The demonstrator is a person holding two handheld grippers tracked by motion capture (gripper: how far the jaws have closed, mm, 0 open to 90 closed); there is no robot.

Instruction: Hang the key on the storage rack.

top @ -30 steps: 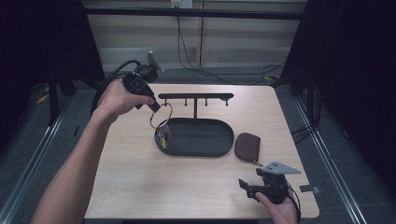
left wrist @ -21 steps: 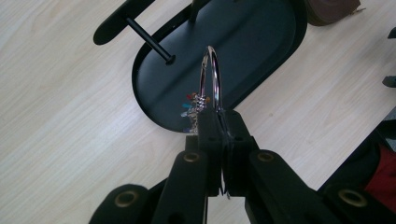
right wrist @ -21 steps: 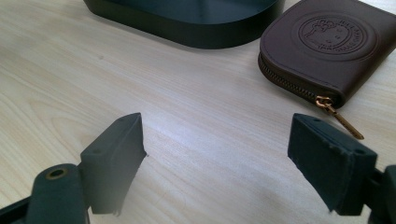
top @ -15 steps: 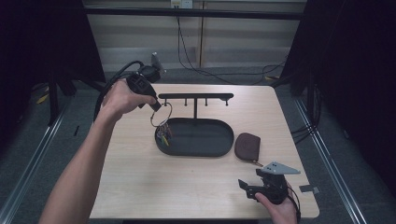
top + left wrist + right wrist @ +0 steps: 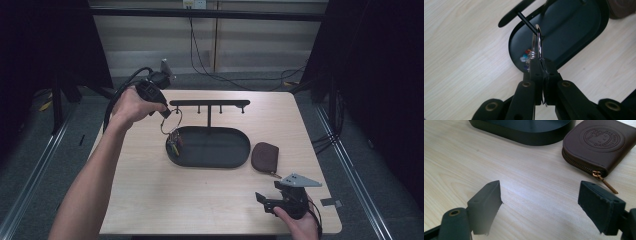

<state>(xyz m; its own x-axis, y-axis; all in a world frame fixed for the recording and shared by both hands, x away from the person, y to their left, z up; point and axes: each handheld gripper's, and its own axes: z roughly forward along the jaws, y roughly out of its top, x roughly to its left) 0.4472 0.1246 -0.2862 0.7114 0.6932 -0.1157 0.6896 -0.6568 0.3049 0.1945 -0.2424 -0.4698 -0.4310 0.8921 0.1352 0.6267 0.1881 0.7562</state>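
Note:
My left gripper (image 5: pixel 165 114) is held above the table's back left and is shut on a silver key ring (image 5: pixel 171 123). Small coloured keys (image 5: pixel 174 143) hang from the ring over the left end of the black oval tray (image 5: pixel 235 159). In the left gripper view my left gripper (image 5: pixel 543 63) pinches the ring (image 5: pixel 538 41), whose top meets a black peg (image 5: pixel 527 22) of the hook rack (image 5: pixel 209 103). I cannot tell whether the peg passes through the ring. My right gripper (image 5: pixel 267 201) rests open at the front right, and nothing lies between its fingers (image 5: pixel 486 203).
A brown zip pouch (image 5: pixel 265 156) lies right of the tray, just ahead of my right gripper (image 5: pixel 540 200); in the right gripper view the pouch (image 5: pixel 599 145) sits beside the tray's wall (image 5: pixel 524 133). The rack's post stands in the tray's back. Cables trail behind the table.
My left hand has shifted slightly, and a little lower, with the key ring at the rack's left end. The right hand has stayed put.

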